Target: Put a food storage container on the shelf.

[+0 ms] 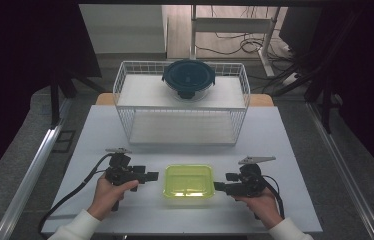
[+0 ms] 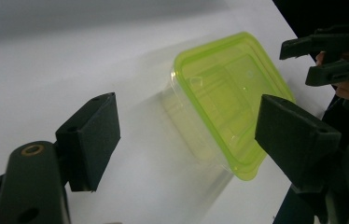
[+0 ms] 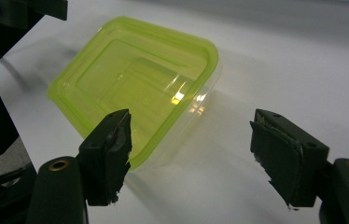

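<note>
Flanking green-lidded container on counter: left claw, right claw, both wide, empty. Nothing grasped; handling apparently not begun.

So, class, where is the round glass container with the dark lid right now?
In the high view, the round glass container with the dark lid sits on the white wire rack's top shelf, at the table's far side.

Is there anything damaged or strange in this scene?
Yes. The pads on the right gripper look torn and ragged at their edges. The green-lidded container sits flat and closed on the table, nothing spilled.
</note>
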### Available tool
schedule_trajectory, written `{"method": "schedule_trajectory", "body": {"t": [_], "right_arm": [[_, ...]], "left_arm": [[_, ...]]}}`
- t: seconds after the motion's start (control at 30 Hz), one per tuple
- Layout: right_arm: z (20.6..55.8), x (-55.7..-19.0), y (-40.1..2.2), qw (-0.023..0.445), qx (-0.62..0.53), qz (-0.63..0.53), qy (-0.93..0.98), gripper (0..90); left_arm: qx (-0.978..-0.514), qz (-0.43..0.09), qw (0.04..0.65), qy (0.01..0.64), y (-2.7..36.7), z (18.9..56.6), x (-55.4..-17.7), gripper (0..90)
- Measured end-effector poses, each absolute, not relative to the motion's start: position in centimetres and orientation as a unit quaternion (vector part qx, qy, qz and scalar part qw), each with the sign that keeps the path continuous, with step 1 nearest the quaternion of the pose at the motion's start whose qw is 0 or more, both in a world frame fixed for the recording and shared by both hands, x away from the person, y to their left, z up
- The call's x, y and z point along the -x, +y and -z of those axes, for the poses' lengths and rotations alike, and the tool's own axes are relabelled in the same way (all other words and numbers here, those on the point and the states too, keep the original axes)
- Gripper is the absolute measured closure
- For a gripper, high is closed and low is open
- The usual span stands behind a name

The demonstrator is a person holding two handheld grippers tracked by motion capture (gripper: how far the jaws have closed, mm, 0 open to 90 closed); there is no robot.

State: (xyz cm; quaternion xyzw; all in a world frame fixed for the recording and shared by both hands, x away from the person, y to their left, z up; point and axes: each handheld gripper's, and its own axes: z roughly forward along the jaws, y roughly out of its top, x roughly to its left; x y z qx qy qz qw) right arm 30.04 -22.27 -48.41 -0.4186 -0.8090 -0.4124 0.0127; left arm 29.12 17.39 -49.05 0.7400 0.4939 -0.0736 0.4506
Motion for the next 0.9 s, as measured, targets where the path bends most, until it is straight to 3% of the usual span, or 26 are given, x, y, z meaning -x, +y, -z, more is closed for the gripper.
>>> {"method": "schedule_trajectory", "body": {"t": [0.2,0.63,0.9], "right_arm": [[49.1,-30.3,-22.2,0.042,0.436,0.420,-0.795,32.0],[50.2,-31.6,-20.9,0.098,0.462,0.425,-0.773,44.8],[50.8,-31.8,-20.7,0.127,0.473,0.418,-0.765,55.8]], "left_arm": [[-0.735,0.113,0.449,0.495,16.6,50.1,-29.7,23.6],[-0.711,0.185,0.464,0.495,15.4,52.2,-30.8,37.1],[-0.707,0.211,0.461,0.493,14.7,52.9,-30.7,52.2]]}}
